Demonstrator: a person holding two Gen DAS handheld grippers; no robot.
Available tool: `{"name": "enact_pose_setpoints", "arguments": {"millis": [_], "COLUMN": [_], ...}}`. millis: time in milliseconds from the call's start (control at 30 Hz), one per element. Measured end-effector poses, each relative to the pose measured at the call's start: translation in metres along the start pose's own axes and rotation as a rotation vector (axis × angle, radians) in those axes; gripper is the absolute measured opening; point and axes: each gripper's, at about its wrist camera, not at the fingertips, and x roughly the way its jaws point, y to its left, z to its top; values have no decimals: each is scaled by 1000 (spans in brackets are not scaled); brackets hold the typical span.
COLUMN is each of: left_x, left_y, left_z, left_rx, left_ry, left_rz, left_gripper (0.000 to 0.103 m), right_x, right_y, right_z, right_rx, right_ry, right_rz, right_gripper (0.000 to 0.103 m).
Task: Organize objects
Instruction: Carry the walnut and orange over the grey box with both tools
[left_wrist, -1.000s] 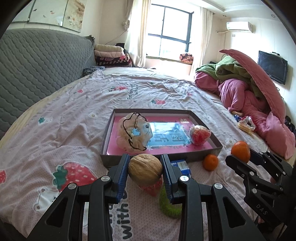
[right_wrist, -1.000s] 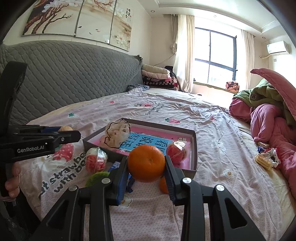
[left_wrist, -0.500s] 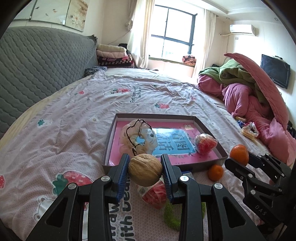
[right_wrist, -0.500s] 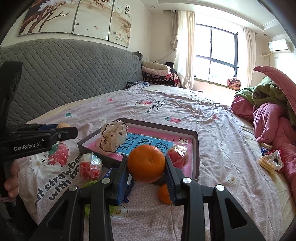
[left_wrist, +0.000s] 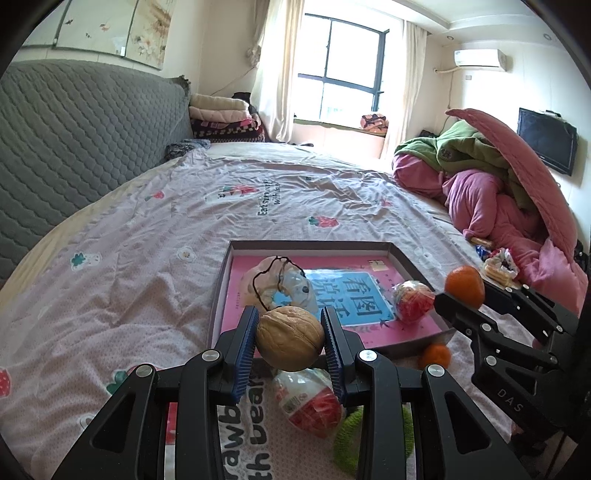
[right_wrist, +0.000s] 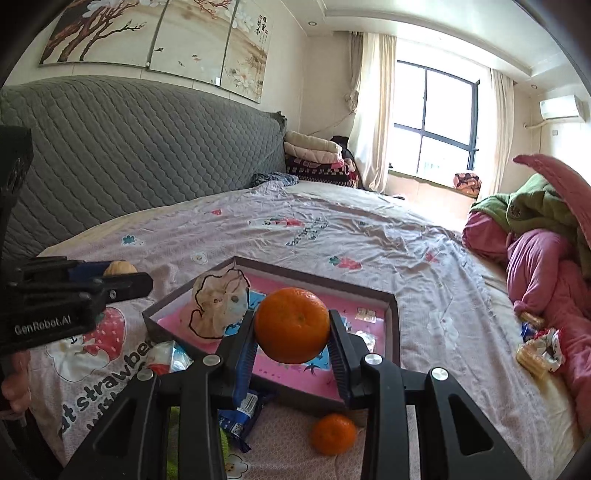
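**Walnut and orange held above the tray's near edge**

In the left wrist view we see our left hand-held gripper (left_wrist: 290, 338) at lower centre, its blue pads pinching a walnut (left_wrist: 290, 339) clear of the bed, in front of the near rim of the shallow box tray (left_wrist: 419, 271). Inside the tray, on its pink floor, lie a pale bag with a black cord (left_wrist: 275, 282) at the left and a clear packet of red snacks (left_wrist: 413, 301) at the right. Below the walnut, on the strawberry-print bed sheet (left_wrist: 155, 236), sit another red snack packet (left_wrist: 308, 400) and a green fuzzy item (left_wrist: 349, 434), with a small orange (left_wrist: 436, 355) just outside the tray's near right corner.

In the right wrist view our right hand-held gripper (right_wrist: 291, 326) at centre clamps a large orange (right_wrist: 291, 325) over the tray's near edge. The small orange rests on the sheet at lower centre, and a blue wrapper (right_wrist: 240, 413) lies to its left, beside the tray. The left gripper shows at the left edge of the frame, the walnut peeking out between its fingers. At far right, crackers in a wrapper (right_wrist: 537, 352) lie beside pink bedding (right_wrist: 543, 266).
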Motion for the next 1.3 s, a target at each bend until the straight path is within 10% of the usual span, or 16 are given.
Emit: {"name": "enact_pose_setpoints", "arguments": {"millis": [1300], "left_x": [63], "left_y": [42], "left_z": [40], "left_rx": [10], "left_ry": [29], "left_rz": [55], "left_gripper": [35], "right_x": [37], "right_y": [-12], "right_z": [29], "right_rx": [-32], "right_ry": [-39], "right_rz": [14], "right_gripper": [37]}}
